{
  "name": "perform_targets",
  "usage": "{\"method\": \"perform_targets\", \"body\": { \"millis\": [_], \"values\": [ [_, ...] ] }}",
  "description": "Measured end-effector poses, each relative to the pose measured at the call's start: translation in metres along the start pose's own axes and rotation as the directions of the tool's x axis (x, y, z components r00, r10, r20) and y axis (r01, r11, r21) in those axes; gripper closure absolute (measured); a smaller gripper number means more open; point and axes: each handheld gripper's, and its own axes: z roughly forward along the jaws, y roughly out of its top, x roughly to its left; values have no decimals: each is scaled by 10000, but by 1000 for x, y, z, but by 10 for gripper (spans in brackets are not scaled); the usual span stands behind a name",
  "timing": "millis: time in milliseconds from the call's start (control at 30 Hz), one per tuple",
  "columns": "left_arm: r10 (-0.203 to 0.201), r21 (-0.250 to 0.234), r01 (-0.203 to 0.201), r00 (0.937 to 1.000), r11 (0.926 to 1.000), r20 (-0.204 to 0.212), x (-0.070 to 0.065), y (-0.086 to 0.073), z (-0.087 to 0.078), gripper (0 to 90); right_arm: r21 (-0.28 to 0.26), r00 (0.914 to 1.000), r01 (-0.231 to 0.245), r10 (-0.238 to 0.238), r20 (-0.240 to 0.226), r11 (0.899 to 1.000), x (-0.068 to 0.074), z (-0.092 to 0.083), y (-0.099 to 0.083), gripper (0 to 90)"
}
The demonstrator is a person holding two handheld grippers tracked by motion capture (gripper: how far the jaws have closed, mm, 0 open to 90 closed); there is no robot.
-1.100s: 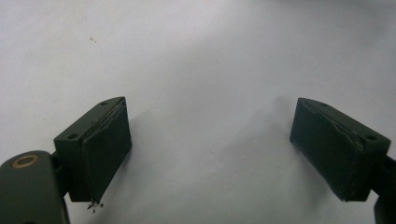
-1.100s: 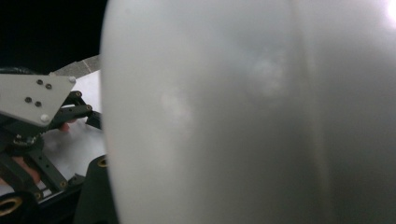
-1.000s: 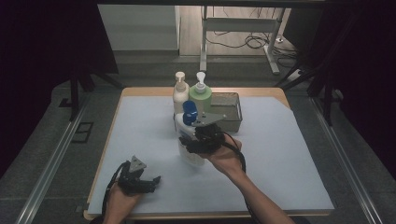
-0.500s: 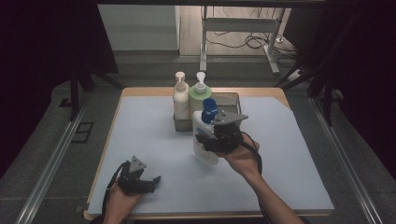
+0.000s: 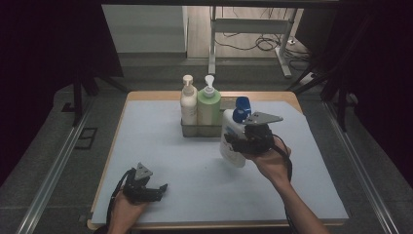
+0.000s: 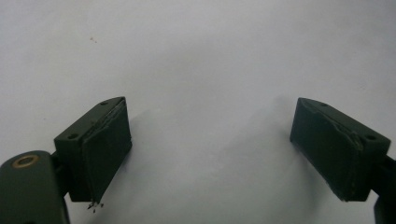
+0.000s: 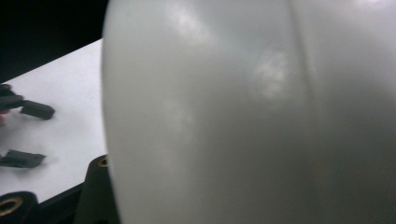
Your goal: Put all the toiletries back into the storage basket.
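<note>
Since a second ago my right tool (image 5: 242, 142), clamped on the white bottle (image 5: 229, 141), has carried it rightward beside the grey rack (image 5: 202, 130). Left tool (image 5: 155, 190) rests open on the table (image 5: 160, 156). I should keep it upright, lowering squarely.

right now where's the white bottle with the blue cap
In the high view the white bottle with the blue cap is held tilted in the right gripper, right of centre, just right of the grey caddy.

Wooden table (image 5: 292, 96), pale blue sheet (image 5: 195, 165) covering it, metal caddy (image 5: 204, 130) on the sheet
</note>
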Motion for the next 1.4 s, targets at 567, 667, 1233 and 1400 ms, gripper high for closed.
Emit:
{"method": "perform_targets", "body": {
  "millis": [567, 667, 1233, 1400],
  "values": [
    [0, 0, 0, 10000, 10000, -1, 0, 0, 0, 123, -213, 9949, -575, 591, 811, 9981, -32, -2, 13, 406],
    [-2, 0, 2, 10000, 10000, 0, 0, 0, 0, 123, -298, 9942, -648, 671, 842, 9975, -35, -1, 18, 406],
    [-4, 8, 4, 10000, 10000, -3, 0, 0, 0, 123, -438, 9901, -831, 875, 1101, 9956, -43, 14, 42, 406],
    [-3, 26, 3, 10000, 10000, -2, 0, 0, 0, 123, -433, 9882, -894, 940, 1206, 9951, -46, 20, 47, 406]
  ]
}}
